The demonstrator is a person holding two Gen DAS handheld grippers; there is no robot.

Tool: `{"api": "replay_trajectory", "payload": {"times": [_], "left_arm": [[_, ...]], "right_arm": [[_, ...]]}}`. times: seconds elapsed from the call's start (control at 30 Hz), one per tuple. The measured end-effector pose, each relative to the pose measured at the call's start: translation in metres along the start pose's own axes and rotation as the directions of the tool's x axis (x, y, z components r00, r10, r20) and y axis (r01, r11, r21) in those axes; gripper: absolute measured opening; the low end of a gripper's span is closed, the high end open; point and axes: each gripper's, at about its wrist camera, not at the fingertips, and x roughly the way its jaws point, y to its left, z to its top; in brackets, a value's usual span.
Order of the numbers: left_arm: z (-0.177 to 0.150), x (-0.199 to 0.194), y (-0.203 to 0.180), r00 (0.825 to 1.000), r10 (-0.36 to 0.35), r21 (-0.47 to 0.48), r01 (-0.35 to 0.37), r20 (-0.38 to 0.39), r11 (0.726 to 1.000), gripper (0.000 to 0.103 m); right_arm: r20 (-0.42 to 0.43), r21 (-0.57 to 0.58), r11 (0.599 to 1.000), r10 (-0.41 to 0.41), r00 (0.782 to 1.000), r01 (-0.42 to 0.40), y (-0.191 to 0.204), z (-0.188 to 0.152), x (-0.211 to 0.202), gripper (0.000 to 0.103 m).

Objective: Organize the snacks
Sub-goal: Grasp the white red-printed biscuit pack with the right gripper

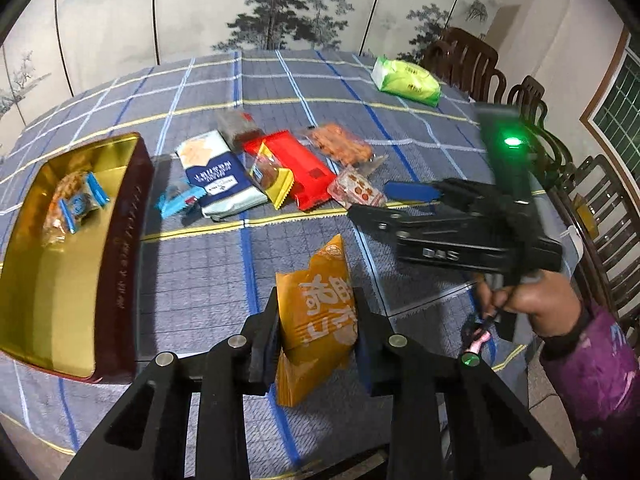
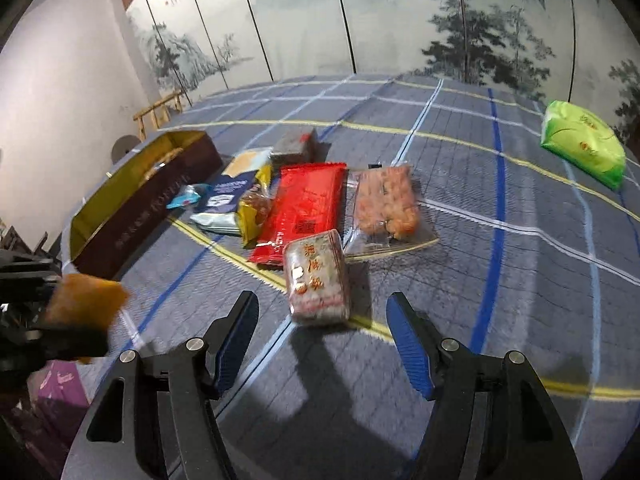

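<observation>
Left gripper (image 1: 316,344) fingers clamp the orange snack packet (image 1: 320,312), lifted off the table, likely bound for the gold-lined box (image 1: 80,280) at its left, which already holds two snacks. Right gripper (image 2: 324,344) fingers spread, empty, lined up on the clear-wrapped packet (image 2: 316,276), probably next pick. Remaining snacks cluster beside the box; green pack (image 2: 584,144) sits well apart. Table (image 2: 500,240): blue plaid cloth; painted folding screen behind.
</observation>
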Motion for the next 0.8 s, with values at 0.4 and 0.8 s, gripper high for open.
{"api": "replay_trajectory", "payload": {"times": [0.4, 0.8], "left_arm": [[-0.004, -0.024, 0.023, 0.999, -0.027, -0.069, 0.030, 0.036, 0.997, 0.028], [-0.007, -0.058, 0.046, 0.993, 0.026, -0.099, -0.014, 0.112, 0.995, 0.028]], "right_arm": [[-0.008, 0.021, 0.998, -0.060, 0.998, 0.060, 0.013, -0.008, -0.005, 0.030], [0.044, 0.313, 0.922, -0.256, 0.966, 0.230, -0.053, -0.033, -0.037, 0.030]]}}
